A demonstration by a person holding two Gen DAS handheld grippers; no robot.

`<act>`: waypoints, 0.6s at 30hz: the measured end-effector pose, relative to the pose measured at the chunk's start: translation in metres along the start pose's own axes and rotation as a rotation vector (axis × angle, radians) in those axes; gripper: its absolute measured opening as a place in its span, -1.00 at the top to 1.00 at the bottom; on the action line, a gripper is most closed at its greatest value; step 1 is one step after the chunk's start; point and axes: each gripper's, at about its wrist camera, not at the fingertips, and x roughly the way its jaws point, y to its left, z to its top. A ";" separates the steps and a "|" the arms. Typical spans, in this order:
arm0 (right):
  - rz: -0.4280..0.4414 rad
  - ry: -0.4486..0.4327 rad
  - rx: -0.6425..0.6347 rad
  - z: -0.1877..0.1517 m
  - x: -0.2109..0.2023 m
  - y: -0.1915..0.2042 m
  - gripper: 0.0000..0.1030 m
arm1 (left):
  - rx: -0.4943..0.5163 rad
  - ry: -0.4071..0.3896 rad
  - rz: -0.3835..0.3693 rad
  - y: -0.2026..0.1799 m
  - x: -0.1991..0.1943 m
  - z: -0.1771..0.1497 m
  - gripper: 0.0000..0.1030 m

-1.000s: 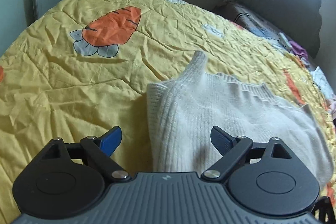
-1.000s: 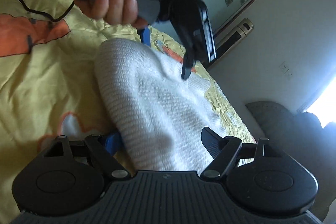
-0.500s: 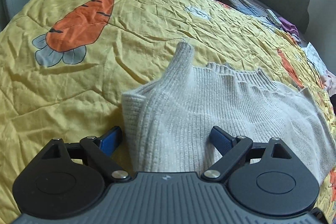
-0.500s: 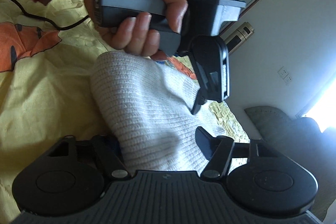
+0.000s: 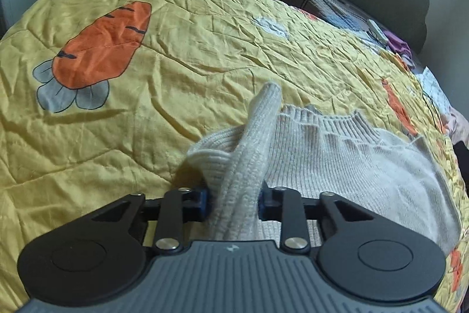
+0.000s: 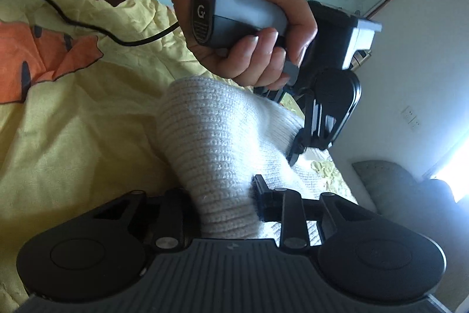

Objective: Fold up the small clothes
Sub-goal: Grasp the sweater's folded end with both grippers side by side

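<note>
Item count, referenced to the sweater:

- Sweater (image 5: 337,160): one, cream ribbed knit, lying on the bed.
- Bedspread (image 5: 181,84): one, yellow, beneath the sweater.
- Carrot prints: one complete print (image 5: 99,52) left of the sweater in the left wrist view; further partial orange prints toward the right edge, number cannot be told.
- Grippers: two. The left gripper (image 5: 234,204) and the right gripper (image 6: 222,204) each have jaws pinched on sweater fabric.
- Hand (image 6: 252,28): one, above the sweater.
- Cable (image 6: 88,25): one, black.
- Wall socket (image 6: 411,119): one.
</note>
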 end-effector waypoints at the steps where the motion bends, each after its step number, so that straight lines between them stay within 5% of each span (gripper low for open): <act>1: 0.006 -0.007 0.018 -0.001 -0.001 -0.003 0.46 | -0.007 -0.007 0.006 -0.001 -0.001 -0.001 0.52; 18: 0.059 -0.125 0.253 -0.013 -0.034 -0.059 0.54 | 0.050 -0.118 0.189 -0.061 -0.047 0.000 0.55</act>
